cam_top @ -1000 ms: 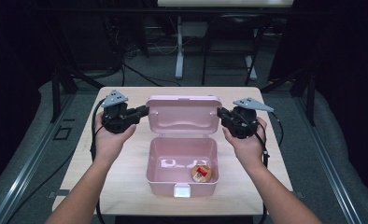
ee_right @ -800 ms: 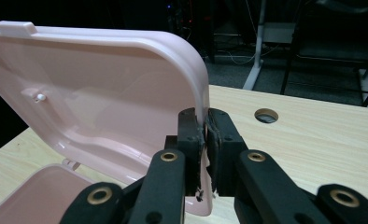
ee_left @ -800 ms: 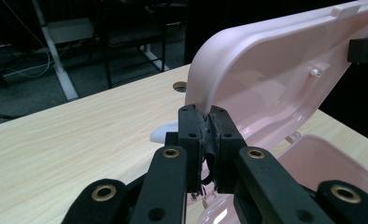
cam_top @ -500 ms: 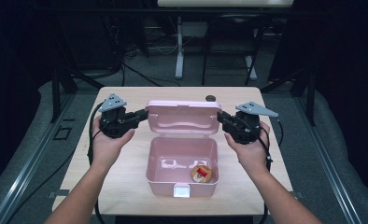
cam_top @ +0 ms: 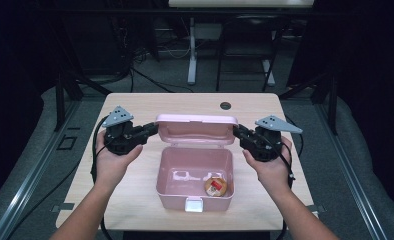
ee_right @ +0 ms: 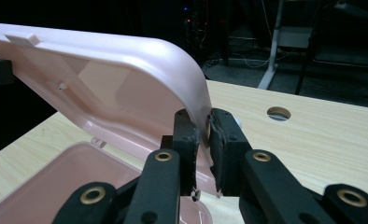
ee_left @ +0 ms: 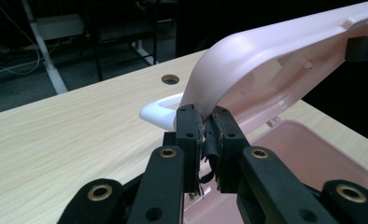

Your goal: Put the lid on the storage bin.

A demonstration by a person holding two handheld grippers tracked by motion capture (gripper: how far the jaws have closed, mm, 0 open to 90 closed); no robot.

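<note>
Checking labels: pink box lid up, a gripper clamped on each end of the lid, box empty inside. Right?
Not empty. The high view shows a small round orange item in the pink box, near its front right corner. The rest holds: lid up, left gripper and right gripper on its two ends.

No readable text, brand, number or sign anywhere. Only candidate: a red-and-white label on the small round item [cam_top: 217,186] inside the pink box [cam_top: 170,170], near its front right corner by the white latch [cam_top: 193,204]; too small and blurred to read. Pink lid [ee_left: 275,60] is plain inside and out in both gripper views, no embossed lettering legible. Wooden table [cam_top: 135,107] is unmarked.
</note>
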